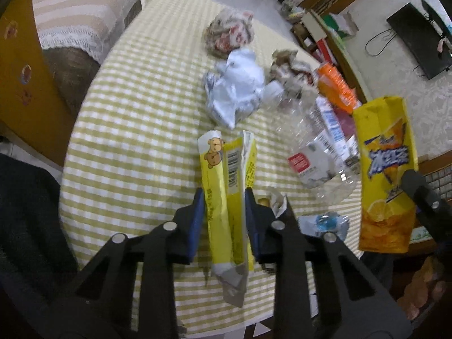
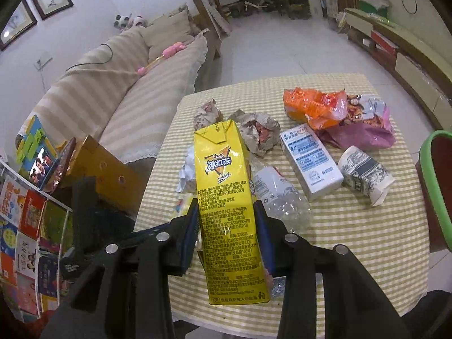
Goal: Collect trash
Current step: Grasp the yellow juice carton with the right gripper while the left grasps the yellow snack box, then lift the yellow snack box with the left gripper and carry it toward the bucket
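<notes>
With the left gripper [image 1: 224,197] closed on the yellow wrapper [image 1: 226,186] and the right gripper [image 2: 226,212] closed on the tea carton [image 2: 226,197], both needed a firm, steady lift toward the green bin [image 2: 435,186].

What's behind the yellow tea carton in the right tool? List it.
Behind the yellow tea carton: crumpled white paper, crumpled brown wrapper, clear plastic bottle. Each is partly covered.

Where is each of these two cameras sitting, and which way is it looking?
Left wrist view: sits on the left gripper, looking down along its fingers at the checked table; the fingers clamp a yellow wrapper.
Right wrist view: sits on the right gripper, looking down the same table toward the sofa; its fingers clamp a yellow tea carton.
Shared: the tea carton, the clear bottle and crumpled paper.
</notes>
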The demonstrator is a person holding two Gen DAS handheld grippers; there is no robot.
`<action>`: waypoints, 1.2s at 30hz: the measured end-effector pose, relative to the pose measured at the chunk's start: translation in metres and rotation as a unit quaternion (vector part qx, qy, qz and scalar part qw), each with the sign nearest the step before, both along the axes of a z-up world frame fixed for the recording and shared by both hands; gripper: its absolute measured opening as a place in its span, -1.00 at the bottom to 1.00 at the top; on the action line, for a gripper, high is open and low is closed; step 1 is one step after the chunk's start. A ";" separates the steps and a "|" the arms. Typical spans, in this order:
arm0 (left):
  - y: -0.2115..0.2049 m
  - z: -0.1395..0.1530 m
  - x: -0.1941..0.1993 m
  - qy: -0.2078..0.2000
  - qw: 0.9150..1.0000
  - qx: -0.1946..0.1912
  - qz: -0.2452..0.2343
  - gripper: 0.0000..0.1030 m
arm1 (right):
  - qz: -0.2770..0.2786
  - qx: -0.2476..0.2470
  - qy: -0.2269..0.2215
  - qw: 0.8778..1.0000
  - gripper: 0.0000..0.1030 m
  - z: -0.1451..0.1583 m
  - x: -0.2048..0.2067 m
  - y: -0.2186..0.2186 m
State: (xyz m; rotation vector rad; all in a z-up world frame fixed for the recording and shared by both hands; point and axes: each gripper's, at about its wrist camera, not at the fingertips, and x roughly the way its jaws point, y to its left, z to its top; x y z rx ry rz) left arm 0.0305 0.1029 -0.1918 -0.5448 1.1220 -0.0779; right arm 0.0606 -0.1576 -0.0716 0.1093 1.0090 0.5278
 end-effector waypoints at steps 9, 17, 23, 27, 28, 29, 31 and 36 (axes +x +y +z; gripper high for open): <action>0.000 0.049 0.000 -0.067 0.997 0.024 -0.001 -0.49 | -0.020 0.005 -0.016 1.000 -0.29 0.006 -0.003 -0.011; -0.019 0.070 0.003 -0.096 0.994 0.042 -0.023 -0.49 | -0.032 0.013 -0.013 0.999 -0.29 0.005 -0.003 -0.022; -0.028 0.080 0.005 -0.108 0.993 0.041 -0.034 -0.49 | -0.045 0.021 -0.019 0.999 -0.29 0.008 -0.004 -0.032; -0.037 0.085 0.009 -0.118 0.991 0.048 -0.049 -0.49 | -0.056 0.016 -0.021 0.998 -0.29 0.008 -0.004 -0.039; -0.040 0.082 0.012 -0.113 0.991 0.050 -0.055 -0.49 | -0.058 0.013 -0.020 0.998 -0.29 0.007 -0.004 -0.040; -0.043 0.074 0.016 -0.102 0.991 0.054 -0.064 -0.49 | -0.061 0.012 -0.018 0.998 -0.29 0.004 -0.005 -0.042; -0.049 0.059 0.022 -0.083 0.992 0.066 -0.073 -0.49 | -0.067 0.015 -0.008 0.998 -0.28 -0.001 -0.006 -0.046; -0.058 0.009 0.037 -0.017 0.993 0.077 -0.086 -0.43 | -0.073 0.016 0.001 0.997 -0.28 -0.006 -0.010 -0.053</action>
